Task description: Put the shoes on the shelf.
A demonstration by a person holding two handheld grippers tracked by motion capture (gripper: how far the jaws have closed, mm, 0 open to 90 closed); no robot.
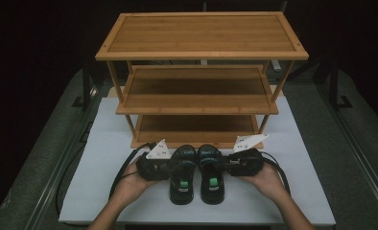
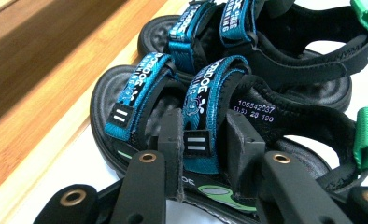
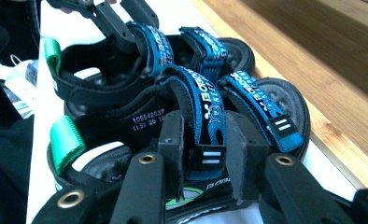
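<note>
Rack: three-tier bamboo shelf, 12 o'clock on the white mat.
Sandals: left sandal and right sandal side by side at 6 o'clock of the rack, on the mat.
Left gripper: jaws clamped on the left sandal's blue strap.
Right gripper: jaws clamped on the right sandal's blue strap.

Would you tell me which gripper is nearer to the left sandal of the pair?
Left. The left gripper has its jaws around a blue strap of the left sandal, while the right gripper is at the right sandal, one shoe further away.
</note>
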